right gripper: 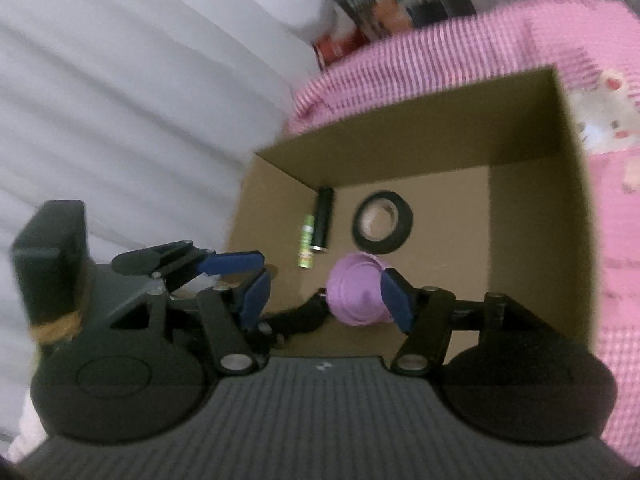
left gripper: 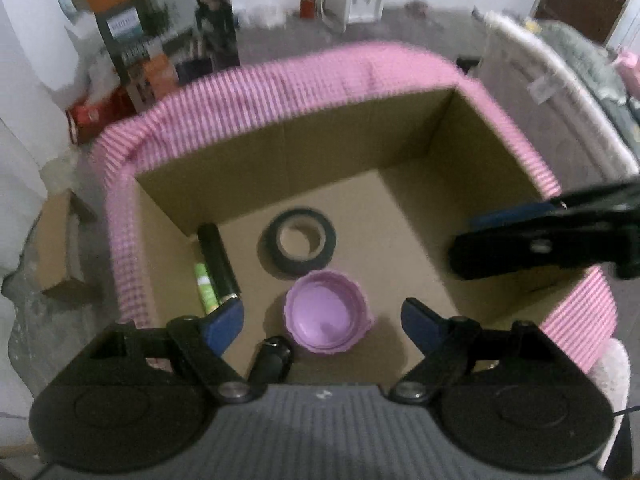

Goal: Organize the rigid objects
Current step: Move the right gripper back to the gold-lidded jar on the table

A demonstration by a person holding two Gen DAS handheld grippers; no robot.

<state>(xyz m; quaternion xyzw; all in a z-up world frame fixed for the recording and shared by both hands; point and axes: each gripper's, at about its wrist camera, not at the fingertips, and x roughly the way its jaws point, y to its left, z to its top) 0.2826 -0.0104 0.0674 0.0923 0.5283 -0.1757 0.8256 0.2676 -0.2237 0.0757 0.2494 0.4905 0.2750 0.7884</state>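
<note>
An open cardboard box (left gripper: 360, 140) wrapped in pink striped cloth (left gripper: 280, 88) holds a black tape roll (left gripper: 298, 246), a purple lid (left gripper: 328, 318), a black cylinder (left gripper: 218, 264), a green tube (left gripper: 205, 288) and a small black object (left gripper: 274, 360). My left gripper (left gripper: 324, 324) hangs open over the near side of the box, empty, with the lid lying on the floor below it. My right gripper (right gripper: 325, 296) is open and empty above the same box (right gripper: 400, 152); the lid (right gripper: 352, 292) and tape roll (right gripper: 382, 222) lie beneath. It reaches in from the right (left gripper: 464, 238).
White corrugated sheeting (right gripper: 120, 100) stands left of the box. A smaller cardboard box (left gripper: 60, 248) sits on the floor to the left, a printed poster board (left gripper: 168, 40) behind, and a cushioned bed edge (left gripper: 560, 92) to the right. A blue finger (right gripper: 232, 262) of the left gripper crosses the box's left wall.
</note>
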